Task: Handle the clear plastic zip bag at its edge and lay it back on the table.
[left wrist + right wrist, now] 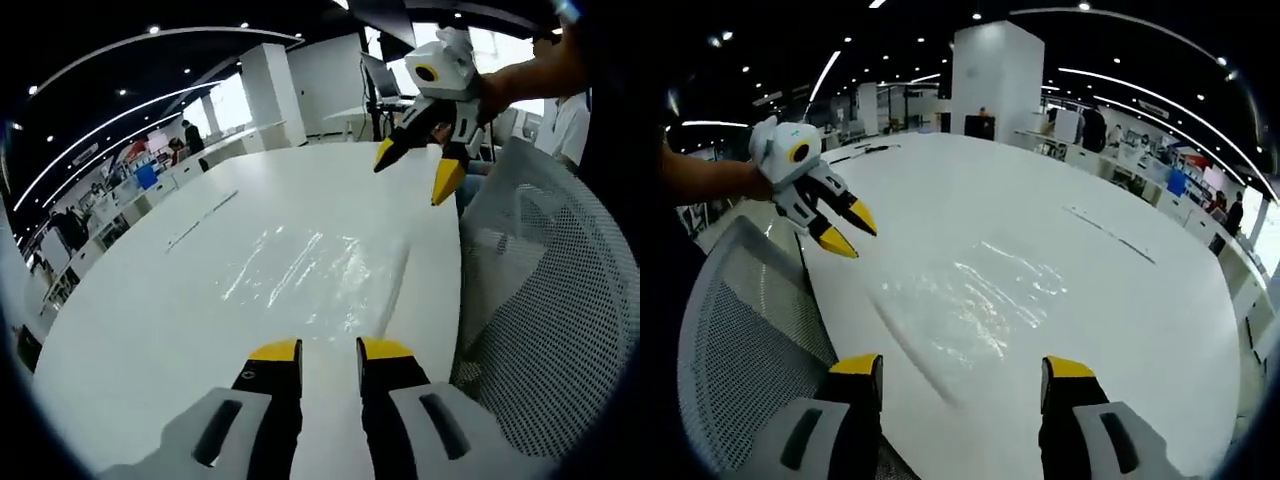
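The clear plastic zip bag [300, 268] lies flat on the white table [140, 330], glinting under the ceiling lights; in the right gripper view the bag [975, 300] has a long crease along its near edge. My left gripper [330, 350] hovers just short of the bag's near edge, jaws slightly apart with nothing between them. My right gripper [962, 368] is wide open above the bag's other side and holds nothing. Each gripper also shows in the other's view: the right gripper [415, 178] held by a hand, and the left gripper [852, 232] above the table rim.
A grey mesh chair back [540, 300] stands against the table's edge beside the bag, and shows as the chair back [750, 320] in the right gripper view. A thin dark strip [200, 220] lies farther out on the table. Desks and people fill the office behind.
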Tool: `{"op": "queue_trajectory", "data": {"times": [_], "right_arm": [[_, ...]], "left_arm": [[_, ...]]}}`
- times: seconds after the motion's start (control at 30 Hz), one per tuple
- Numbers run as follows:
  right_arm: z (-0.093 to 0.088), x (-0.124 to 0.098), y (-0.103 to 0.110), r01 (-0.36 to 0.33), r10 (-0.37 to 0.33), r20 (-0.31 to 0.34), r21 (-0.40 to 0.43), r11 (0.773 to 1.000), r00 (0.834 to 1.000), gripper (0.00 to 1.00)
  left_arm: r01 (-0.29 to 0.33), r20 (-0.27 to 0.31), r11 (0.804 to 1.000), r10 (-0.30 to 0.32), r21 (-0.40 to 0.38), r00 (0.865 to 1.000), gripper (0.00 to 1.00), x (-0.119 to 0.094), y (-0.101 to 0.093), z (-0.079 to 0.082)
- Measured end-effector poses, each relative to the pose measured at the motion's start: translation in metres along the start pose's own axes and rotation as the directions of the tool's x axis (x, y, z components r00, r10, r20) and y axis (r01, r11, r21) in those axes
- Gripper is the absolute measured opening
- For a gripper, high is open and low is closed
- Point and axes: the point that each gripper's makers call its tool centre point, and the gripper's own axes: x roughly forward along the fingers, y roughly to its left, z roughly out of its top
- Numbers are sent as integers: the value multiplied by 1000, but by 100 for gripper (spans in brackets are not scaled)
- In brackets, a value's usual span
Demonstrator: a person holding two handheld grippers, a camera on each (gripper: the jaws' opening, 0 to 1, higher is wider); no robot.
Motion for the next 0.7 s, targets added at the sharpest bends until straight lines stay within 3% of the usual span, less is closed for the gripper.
{"op": "queue_trajectory", "data": {"times": [0.13,0.3,0.53,0.7], "right_arm": [[-5,-10,2,10,-10,15,37,999,1000,67],[-11,-20,5,29,-30,21,53,998,999,73],[-21,-33,11,40,-42,29,58,998,999,86],[-23,-41,10,64,-68,36,99,993,997,89]], "left_arm": [[20,-6,1000,-20,-15,1000,33,-8,-7,1],[-28,37,998,30,-55,999,39,-28,-7,11],[-121,44,983,128,-142,991,50,-63,2,1],[-139,50,973,151,-185,987,55,-78,3,-5]]}}
